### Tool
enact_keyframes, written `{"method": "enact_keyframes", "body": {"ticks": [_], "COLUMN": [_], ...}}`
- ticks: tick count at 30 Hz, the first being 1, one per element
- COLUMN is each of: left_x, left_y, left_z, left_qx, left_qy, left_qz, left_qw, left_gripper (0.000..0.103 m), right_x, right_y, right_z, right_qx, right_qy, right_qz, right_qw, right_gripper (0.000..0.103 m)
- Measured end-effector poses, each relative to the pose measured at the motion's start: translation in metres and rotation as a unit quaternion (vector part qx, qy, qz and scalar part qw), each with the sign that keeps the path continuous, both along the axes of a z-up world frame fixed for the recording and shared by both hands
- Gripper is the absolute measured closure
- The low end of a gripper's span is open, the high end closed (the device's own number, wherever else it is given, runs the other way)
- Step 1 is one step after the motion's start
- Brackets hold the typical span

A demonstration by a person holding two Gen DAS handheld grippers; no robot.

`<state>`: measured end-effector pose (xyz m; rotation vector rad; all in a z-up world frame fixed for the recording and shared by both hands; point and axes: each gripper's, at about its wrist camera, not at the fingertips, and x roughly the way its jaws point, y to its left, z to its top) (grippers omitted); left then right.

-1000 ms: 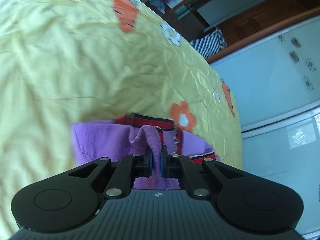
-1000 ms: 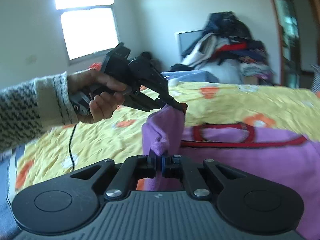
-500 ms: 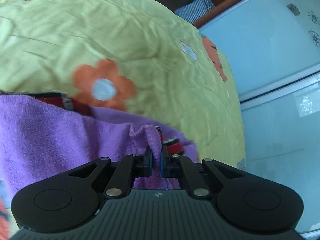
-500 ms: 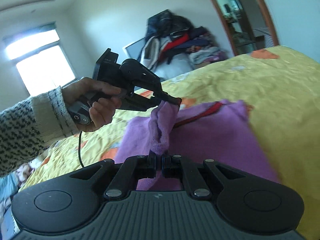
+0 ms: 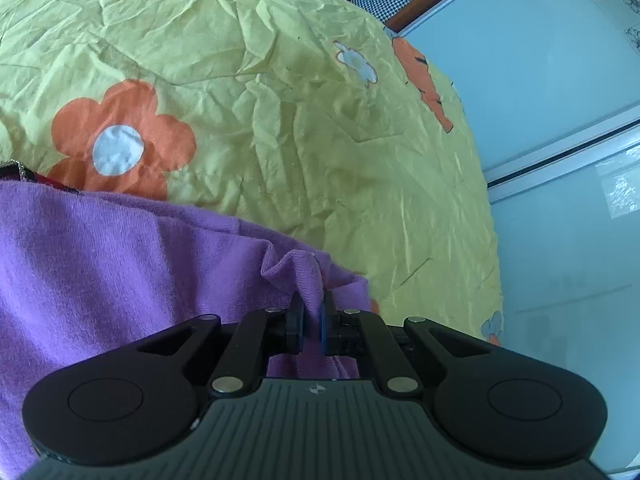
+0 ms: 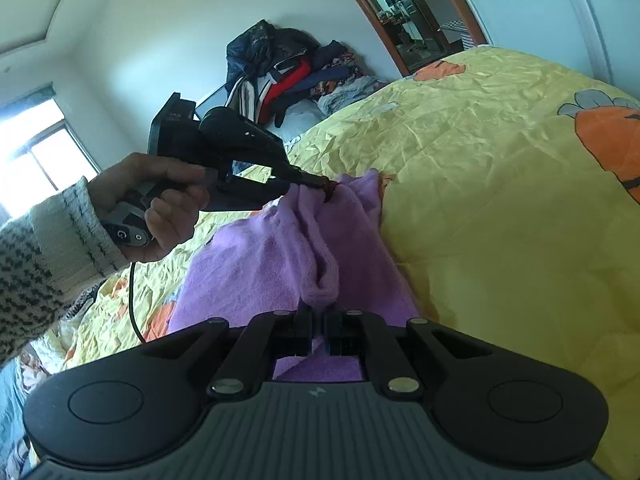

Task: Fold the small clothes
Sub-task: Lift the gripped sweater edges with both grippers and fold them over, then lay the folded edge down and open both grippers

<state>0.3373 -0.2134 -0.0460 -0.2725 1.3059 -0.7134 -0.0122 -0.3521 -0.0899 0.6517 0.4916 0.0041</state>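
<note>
On yellow flowered bedspread [image 5: 280,128], your left hand-held gripper [image 5: 312,316] pinches purple garment [image 5: 100,272] corner; your right hand-held gripper [image 6: 318,326] clamps bunched purple edge.

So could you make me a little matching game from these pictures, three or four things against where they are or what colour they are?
Things:
1. purple garment
2. bedspread
3. clothes pile
4. left gripper

Descriptions:
A. yellow, with orange flowers
B. heaped against the far wall
C. pinched at two spots, draped on the bed
D. shut on a fold, held in a hand

Pairs: 1-C, 2-A, 3-B, 4-D
</note>
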Motion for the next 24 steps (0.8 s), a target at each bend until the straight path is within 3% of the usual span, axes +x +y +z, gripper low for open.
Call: {"method": "enact_keyframes", "body": {"ticks": [17,21,23,24], "left_x": [-0.022,-0.024,-0.023,-0.026], "left_y": [-0.042,-0.053,-0.044,-0.035], "left_z": [-0.003,-0.010,-0.002,0.007], "left_qx": [-0.011,-0.011,-0.033,-0.053], "left_qy": [-0.015,-0.011,-0.009,-0.015], "left_qz": [-0.018,-0.027,-0.010,-0.007], "left_qw": [0.9997,0.9995,0.9994,0.9984], "left_gripper": [0.097,0.094,0.067,0.060], "right_x": [-0.020,-0.008,-0.010,-0.013], "right_y": [-0.006,-0.006,-0.011,-0.013], "right_z": [-0.011,-0.017,-0.016,-0.012], "right_qx": [-0.010,-0.015,-0.007,-0.010], "right_qy": [0.029,0.066,0.074,0.077], "right_qz": [-0.028,-0.006,0.004,0.002], "right_qw": [0.999,0.998,0.997,0.997], "right_gripper": [0.098,0.096,0.093,0.090]}}
